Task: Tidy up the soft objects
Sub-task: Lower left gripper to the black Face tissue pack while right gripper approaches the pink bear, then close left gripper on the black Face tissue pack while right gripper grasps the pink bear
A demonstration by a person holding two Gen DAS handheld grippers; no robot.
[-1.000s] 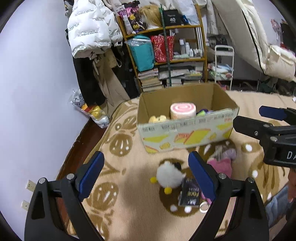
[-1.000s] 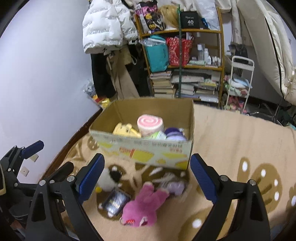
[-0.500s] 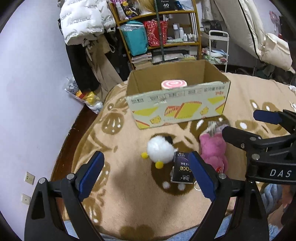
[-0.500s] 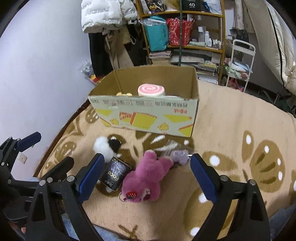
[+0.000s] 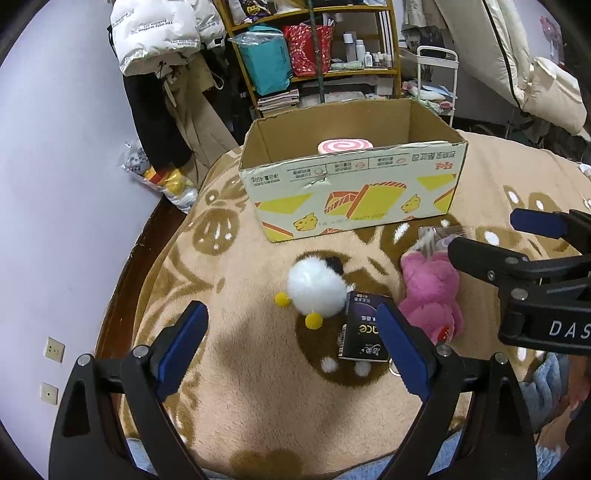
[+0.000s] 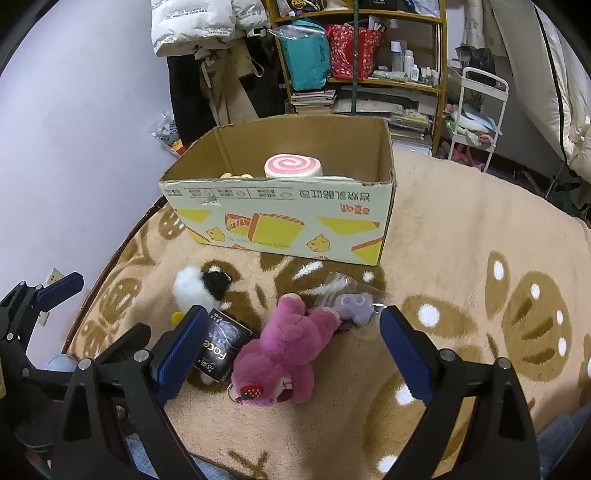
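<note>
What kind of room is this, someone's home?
Most likely a lived-in bedroom or spare room: a patterned fleece blanket spread like bedding, a cluttered shelf of books and bags, and a white puffer jacket hanging by the wall.

Blanket [image 6: 461, 236]: tan plush, with brown shapes dotted white.
Cardboard box [image 6: 280, 218]: plain brown inside — white front printed with yellow wedges, orange outlines and red characters.
Roll cushion [image 6: 293, 166]: pink with a white spiral.
Round plush [image 5: 317, 288]: white fluff, a black patch, two yellow pom-poms.
Bear plush [image 6: 284, 354]: magenta-pink, a red strawberry tag at its head.
Small plush [image 6: 354, 304]: pale lilac.
Packet [image 5: 364, 326]: black with white lettering.
Fingers [image 6: 404, 354]: blue pads on black frames — both grippers alike.
Wall [image 5: 55, 184]: pale lavender.
</note>
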